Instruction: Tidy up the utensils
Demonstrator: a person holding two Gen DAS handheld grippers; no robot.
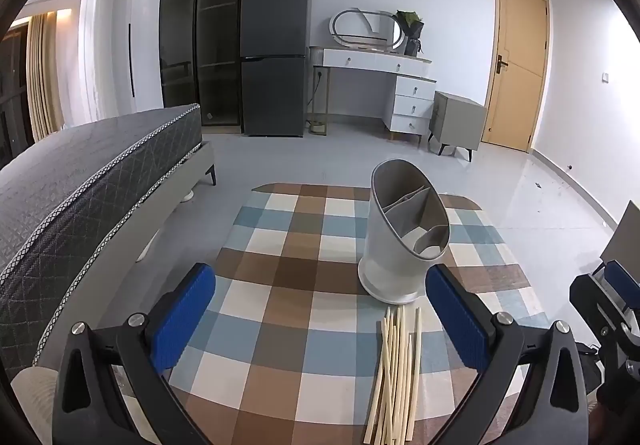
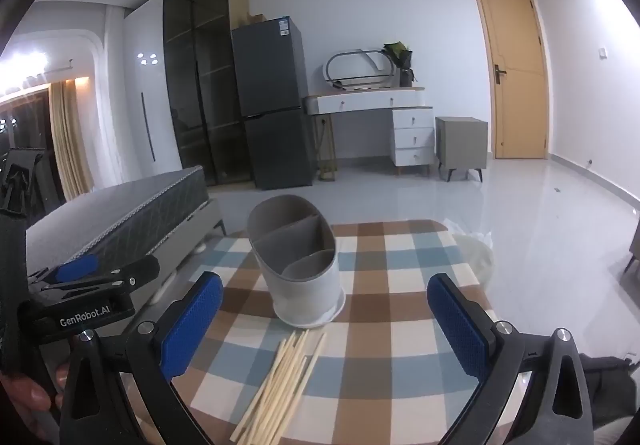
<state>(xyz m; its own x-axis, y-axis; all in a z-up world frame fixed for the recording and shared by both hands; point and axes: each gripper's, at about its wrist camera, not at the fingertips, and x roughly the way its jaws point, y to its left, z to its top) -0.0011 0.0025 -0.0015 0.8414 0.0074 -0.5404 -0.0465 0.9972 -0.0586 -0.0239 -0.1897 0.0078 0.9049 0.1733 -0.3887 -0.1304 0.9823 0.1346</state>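
A grey utensil holder (image 1: 404,233) with inner dividers stands empty on a checked tablecloth (image 1: 288,265); it also shows in the right wrist view (image 2: 300,265). A loose bundle of pale chopsticks (image 1: 394,377) lies flat on the cloth in front of it, also seen in the right wrist view (image 2: 280,385). My left gripper (image 1: 320,317) is open and empty, above the cloth, left of the chopsticks. My right gripper (image 2: 324,329) is open and empty, above the chopsticks. Each gripper appears at the edge of the other's view.
The small table's edges lie close around the cloth. A bed (image 1: 80,181) stands to the left. A fridge (image 1: 276,49), a dressing table (image 1: 380,85), a bedside cabinet (image 1: 456,121) and a door (image 1: 516,61) stand across the floor.
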